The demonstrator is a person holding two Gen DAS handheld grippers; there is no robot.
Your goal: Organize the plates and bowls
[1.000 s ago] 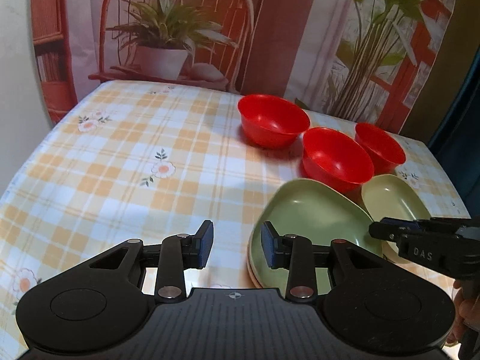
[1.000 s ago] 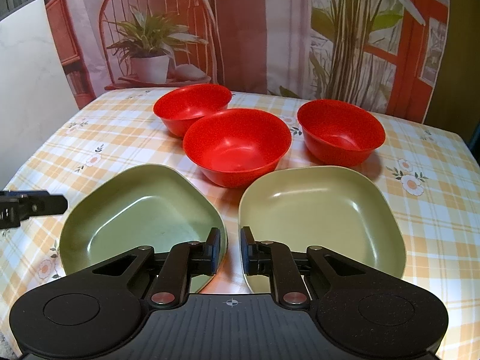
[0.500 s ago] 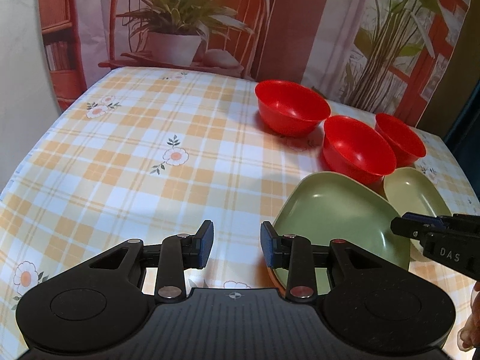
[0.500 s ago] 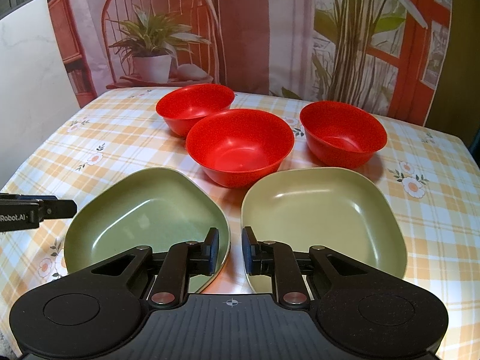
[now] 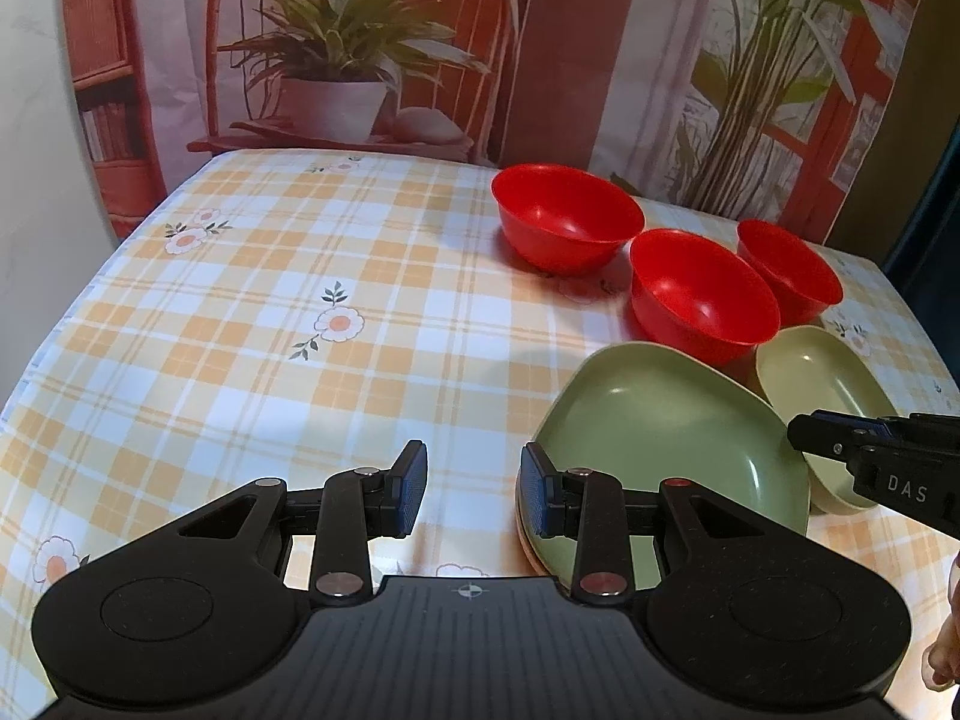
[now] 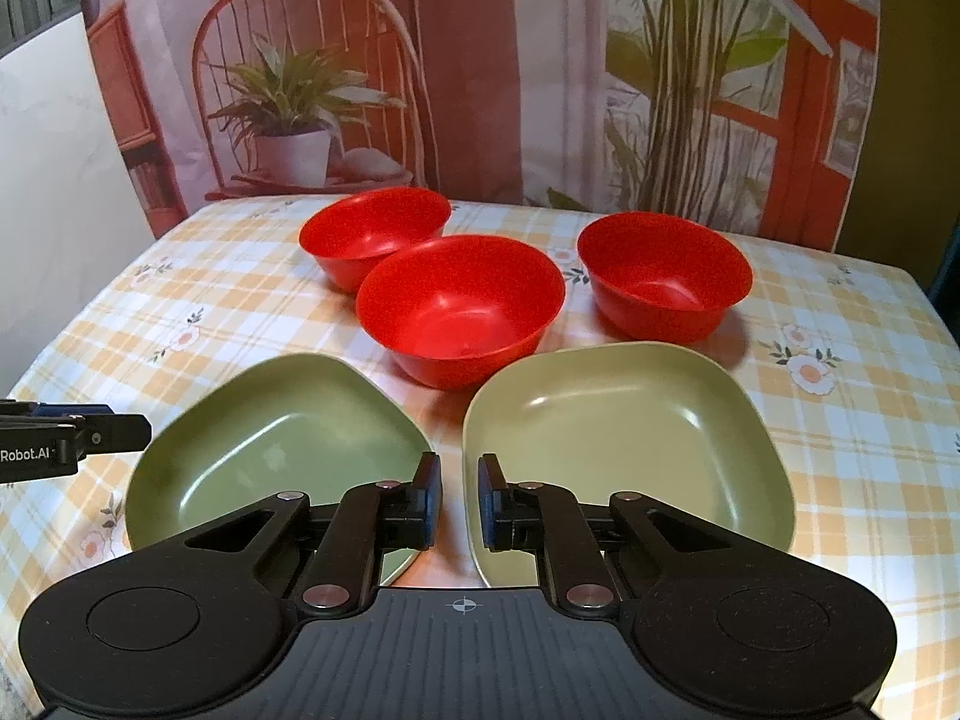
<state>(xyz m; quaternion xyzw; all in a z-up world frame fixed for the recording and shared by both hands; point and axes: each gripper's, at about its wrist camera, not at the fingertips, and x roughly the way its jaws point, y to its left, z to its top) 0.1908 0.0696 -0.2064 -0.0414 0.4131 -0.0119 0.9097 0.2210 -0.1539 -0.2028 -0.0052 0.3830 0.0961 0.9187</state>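
Three red bowls stand in a row: left (image 6: 375,234), middle (image 6: 461,306) and right (image 6: 663,273). In front of them lie a darker green plate (image 6: 270,444), which rests on another plate, and a paler green plate (image 6: 624,438). My left gripper (image 5: 473,495) is open and empty, just left of the darker plate (image 5: 660,438). My right gripper (image 6: 459,501) is open and empty, over the gap between the two plates. The bowls (image 5: 702,294) and pale plate (image 5: 816,384) also show in the left wrist view.
The table carries a yellow checked cloth with flowers (image 5: 270,324). A printed backdrop with a chair and plants (image 6: 480,60) hangs behind the far edge. The other gripper shows at each view's side (image 5: 882,468) (image 6: 54,444).
My left gripper has drawn back and to the left, off the darker green plate. My right gripper has pulled back slightly. Plates and bowls have not moved.
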